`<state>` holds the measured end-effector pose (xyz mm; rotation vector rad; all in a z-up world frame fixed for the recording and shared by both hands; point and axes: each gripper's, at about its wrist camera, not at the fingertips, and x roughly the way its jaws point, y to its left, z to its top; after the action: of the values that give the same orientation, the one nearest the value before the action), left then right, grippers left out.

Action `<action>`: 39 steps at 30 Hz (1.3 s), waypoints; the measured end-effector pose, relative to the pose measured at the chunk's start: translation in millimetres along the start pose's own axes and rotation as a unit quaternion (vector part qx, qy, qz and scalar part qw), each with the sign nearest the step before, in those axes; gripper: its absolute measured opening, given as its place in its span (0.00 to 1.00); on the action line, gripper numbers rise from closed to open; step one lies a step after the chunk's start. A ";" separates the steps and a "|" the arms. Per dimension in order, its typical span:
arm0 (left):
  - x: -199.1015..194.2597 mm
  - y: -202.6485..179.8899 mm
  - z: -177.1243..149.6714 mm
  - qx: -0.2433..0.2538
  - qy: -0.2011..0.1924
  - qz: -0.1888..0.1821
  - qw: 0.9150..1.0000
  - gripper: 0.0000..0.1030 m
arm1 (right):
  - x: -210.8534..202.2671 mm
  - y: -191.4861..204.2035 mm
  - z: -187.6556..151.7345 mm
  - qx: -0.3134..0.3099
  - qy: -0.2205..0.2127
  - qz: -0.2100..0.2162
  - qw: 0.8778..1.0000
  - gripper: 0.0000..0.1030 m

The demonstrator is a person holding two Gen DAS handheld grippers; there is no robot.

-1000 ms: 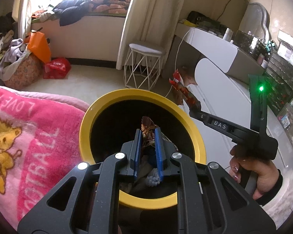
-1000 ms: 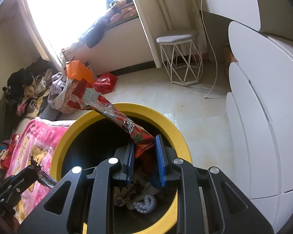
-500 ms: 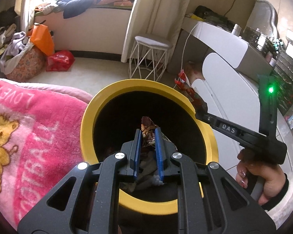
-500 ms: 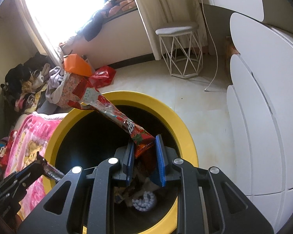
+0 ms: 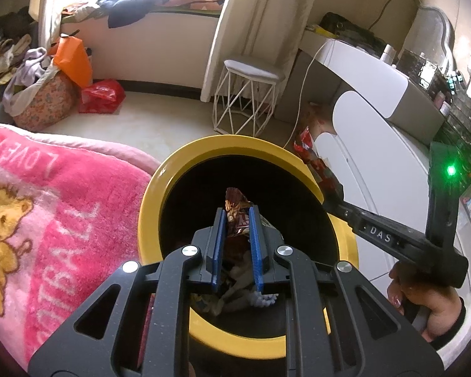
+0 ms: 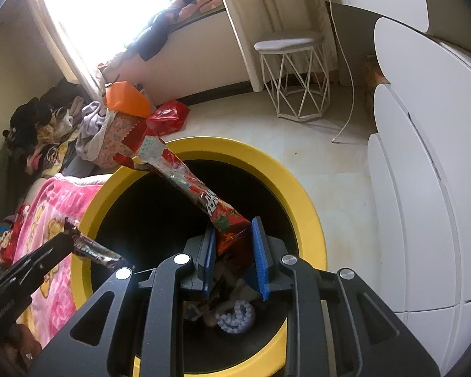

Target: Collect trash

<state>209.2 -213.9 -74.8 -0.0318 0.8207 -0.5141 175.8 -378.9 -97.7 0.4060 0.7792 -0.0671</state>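
Observation:
A yellow-rimmed black bin stands on the floor below both grippers, with several pieces of trash at its bottom. My left gripper is shut on a brown snack wrapper above the bin's opening. From the right wrist view that left gripper holds the brown wrapper over the bin's left rim. My right gripper is shut on one end of a long red snack wrapper, which sticks out past the far rim. In the left wrist view the right gripper and the red wrapper hang at the right rim.
A pink blanket lies close to the bin's left side. White rounded cabinets stand to the right. A white wire stool, a red bag and a pile of clothes sit further back on the floor.
Both grippers keep hold of their wrappers over the bin. In the right wrist view the left gripper's brown wrapper has come slightly further over the rim.

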 end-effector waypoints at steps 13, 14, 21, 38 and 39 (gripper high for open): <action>-11.5 2.9 6.1 -0.009 -0.012 0.007 1.000 0.29 | -5.4 -4.5 2.3 -0.006 0.006 0.011 1.000 0.24; -13.0 3.9 6.5 -0.010 -0.013 0.009 1.000 0.31 | -6.5 -4.6 1.8 -0.007 0.006 0.011 1.000 0.26; -24.5 10.8 6.9 -0.020 -0.024 0.016 0.999 0.52 | -12.8 -1.6 -2.4 -0.012 0.005 0.014 1.000 0.35; -61.3 25.1 1.5 -0.037 -0.053 0.051 0.997 0.89 | -35.2 10.2 -9.0 -0.024 -0.020 0.020 0.999 0.70; -62.8 26.2 0.4 -0.039 -0.053 0.053 0.996 0.89 | -36.5 11.1 -9.3 -0.024 -0.022 0.020 0.999 0.75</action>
<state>185.0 -162.7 -36.9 -0.0870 0.7336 -0.3769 145.8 -368.4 -74.6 0.3722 0.7279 -0.0204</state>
